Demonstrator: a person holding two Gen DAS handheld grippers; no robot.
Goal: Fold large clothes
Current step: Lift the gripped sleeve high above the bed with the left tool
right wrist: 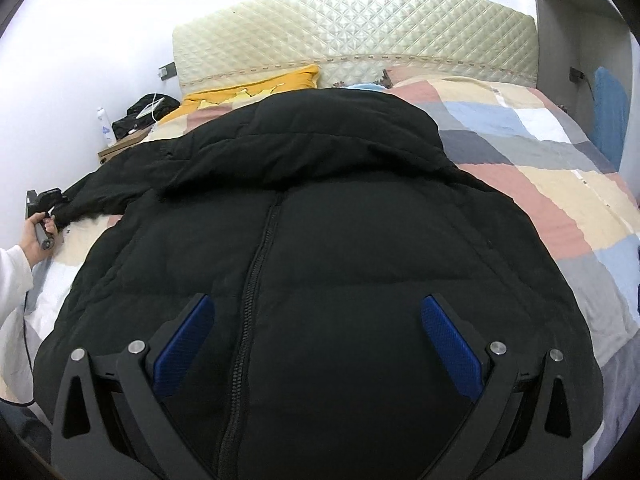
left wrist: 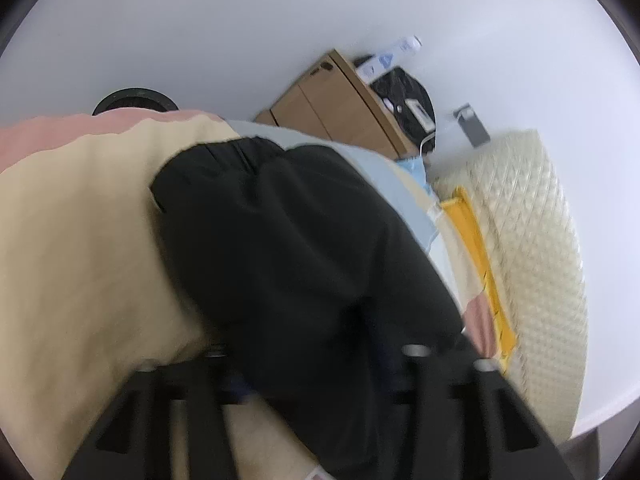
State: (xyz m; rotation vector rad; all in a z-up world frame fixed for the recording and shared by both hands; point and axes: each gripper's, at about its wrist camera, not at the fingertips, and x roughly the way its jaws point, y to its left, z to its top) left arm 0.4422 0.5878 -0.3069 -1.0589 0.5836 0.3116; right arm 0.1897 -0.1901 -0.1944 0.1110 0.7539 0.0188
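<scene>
A black padded jacket (right wrist: 320, 240) lay zipped and face-up across a patchwork quilt (right wrist: 540, 184) on the bed, filling the centre of the frame. The right tool (right wrist: 318, 344) hovered over its hem, blue pads (right wrist: 452, 352) wide apart. At far left, the left tool (right wrist: 52, 204) was clamped on the sleeve cuff.
</scene>
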